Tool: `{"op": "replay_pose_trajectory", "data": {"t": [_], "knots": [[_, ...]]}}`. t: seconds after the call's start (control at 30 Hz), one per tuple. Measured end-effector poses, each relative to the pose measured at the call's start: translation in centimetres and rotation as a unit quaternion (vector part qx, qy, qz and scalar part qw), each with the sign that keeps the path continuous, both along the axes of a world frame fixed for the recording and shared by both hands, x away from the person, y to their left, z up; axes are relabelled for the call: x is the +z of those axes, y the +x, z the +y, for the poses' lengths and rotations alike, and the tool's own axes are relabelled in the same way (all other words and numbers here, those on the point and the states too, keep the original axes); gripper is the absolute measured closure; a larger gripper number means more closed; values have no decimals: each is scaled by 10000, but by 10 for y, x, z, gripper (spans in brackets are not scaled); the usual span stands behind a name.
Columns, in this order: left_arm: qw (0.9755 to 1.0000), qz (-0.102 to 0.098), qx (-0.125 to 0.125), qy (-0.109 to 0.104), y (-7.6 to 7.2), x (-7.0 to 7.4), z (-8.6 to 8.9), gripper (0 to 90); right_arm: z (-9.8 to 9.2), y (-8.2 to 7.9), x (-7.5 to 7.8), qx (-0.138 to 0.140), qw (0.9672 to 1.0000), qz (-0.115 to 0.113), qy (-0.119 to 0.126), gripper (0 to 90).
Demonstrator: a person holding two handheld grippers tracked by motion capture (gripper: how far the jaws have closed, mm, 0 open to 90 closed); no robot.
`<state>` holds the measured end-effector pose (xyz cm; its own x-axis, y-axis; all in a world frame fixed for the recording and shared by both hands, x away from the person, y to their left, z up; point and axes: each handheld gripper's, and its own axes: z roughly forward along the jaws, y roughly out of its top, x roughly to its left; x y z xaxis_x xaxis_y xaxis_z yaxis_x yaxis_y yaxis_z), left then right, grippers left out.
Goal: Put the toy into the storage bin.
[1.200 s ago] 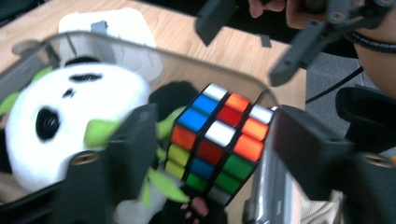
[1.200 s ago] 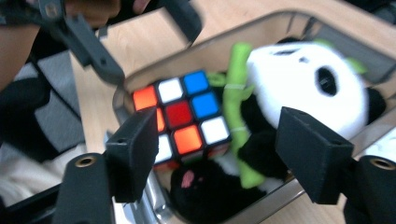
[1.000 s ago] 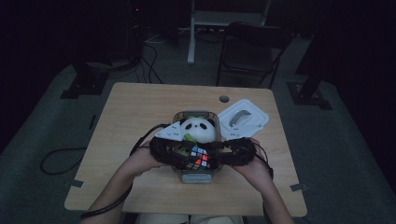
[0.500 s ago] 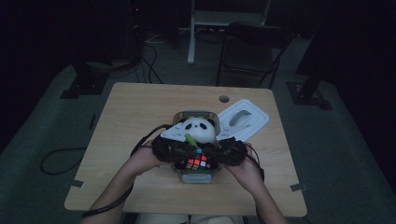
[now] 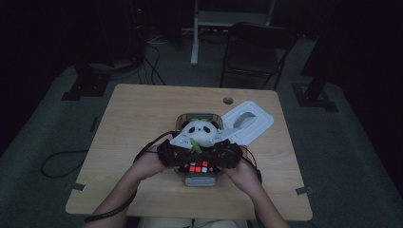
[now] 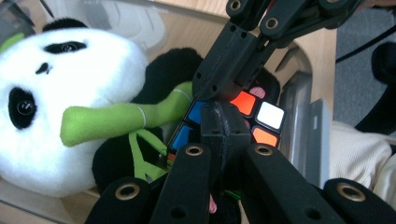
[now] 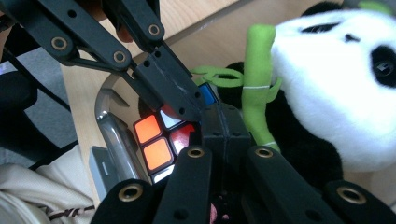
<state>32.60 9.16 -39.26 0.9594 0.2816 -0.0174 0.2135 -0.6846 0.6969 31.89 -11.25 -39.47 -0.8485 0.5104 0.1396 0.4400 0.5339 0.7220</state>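
- The puzzle cube (image 5: 198, 167) sits in the clear container (image 5: 201, 179) near the surface's (image 5: 142, 114) front edge, just beside the plush panda (image 5: 198, 134).
- Both the left gripper (image 6: 218, 112) and right gripper (image 7: 218, 116) have their jaws fully closed and empty, tips meeting over the cube, apparently to nudge it down.
- The lid (image 5: 247, 121) lies aside toward the right edge, leaving the container open for packing.

Looks like a lab or recording studio, not a home. Dim room, grey carpet floor (image 5: 43, 142), black curtain-like dark walls. 1 small wooden table (image 5: 142, 118) with a cable grommet hole (image 5: 228, 100), lit from above. Black stand bases (image 5: 78, 88) flank it left and right, loose cables (image 5: 154, 54) run across the floor, a folding chair (image 5: 256, 52) and a white frame leg (image 5: 195, 33) sit behind.
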Motion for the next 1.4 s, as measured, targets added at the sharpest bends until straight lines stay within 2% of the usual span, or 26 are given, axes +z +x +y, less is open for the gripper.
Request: {"op": "replay_pose_trajectory", "data": {"t": [0.03, 0.1, 0.17, 0.2, 0.3, 0.4, 0.43, 0.47, 0.5, 0.57, 0.6, 0.63, 0.67, 0.8, 1.03, 1.1, 1.13, 1.23, 1.27, 1.4], "knots": [[10000, 37, 11, -21, 2, -1, 0, 900, 0, 2, -2, -3, 10000, 48, -22, 900], [10000, -14, -25, 80, 2, -4, -3, 900, 1, 2, -4, -12, 9999, 52, -114, 900], [9998, -33, -88, 160, 3, -4, -5, 900, -2, 3, -7, -51, 9999, 153, -18, 900], [9999, 44, -84, 112, 6, -5, -6, 900, -4, 4, -8, -52, 9997, 221, 22, 900], [9996, -58, -95, 249, 5, -5, -8, 900, 0, 1, -8, -210, 9996, 62, -196, 900], [9994, -128, -64, 307, 3, -4, -9, 900, 0, 3, -9, -213, 9996, 123, -145, 900], [9995, -94, -47, 282, 3, -3, -8, 900, -1, 3, -8, -185, 9997, 145, -116, 900], [9998, -34, -59, 176, 2, -1, -7, 900, -1, 3, -7, -155, 9997, 147, -89, 900], [10000, 29, -50, 38, 2, -1, -4, 900, -3, 3, -6, -139, 9996, 225, 41, 900], [9999, -11, -31, -132, 0, 3, 0, 900, -7, 3, -3, -104, 9994, 261, 210, 900], [9997, 30, -67, -219, -2, 5, 2, 900, -8, 2, -1, -91, 9992, 252, 282, 900], [9997, -83, -36, -230, -4, 9, 3, 900, -9, 0, 3, -50, 9993, 223, 285, 900], [9995, -72, -33, -301, -5, 12, 5, 845, -10, -2, 6, -118, 9994, 121, 295, 900], [9992, -73, 4, -400, -8, 19, 7, 832, -17, -3, 14, -196, 9991, 33, 366, 900], [9995, 26, 47, -326, -5, 14, 3, 834, -13, -2, 12, -245, 9994, 42, 236, 900], [9997, 9, 58, -228, -4, 11, 1, 841, -9, -1, 10, -226, 9996, 44, 164, 900], [9995, 76, 46, -296, -3, 10, 1, 856, -8, -1, 9, -209, 9996, 41, 166, 900], [9997, 19, 28, -237, -2, 10, 0, 884, -7, 1, 9, -189, 9997, 58, 144, 900], [9998, -8, 84, -164, -1, 9, 0, 884, -6, 2, 10, -249, 9996, 9, 93, 900], [10000, -37, 50, -55, -2, 5, -2, 900, 0, 2, 7, -257, 9996, -3, -66, 900]]}}
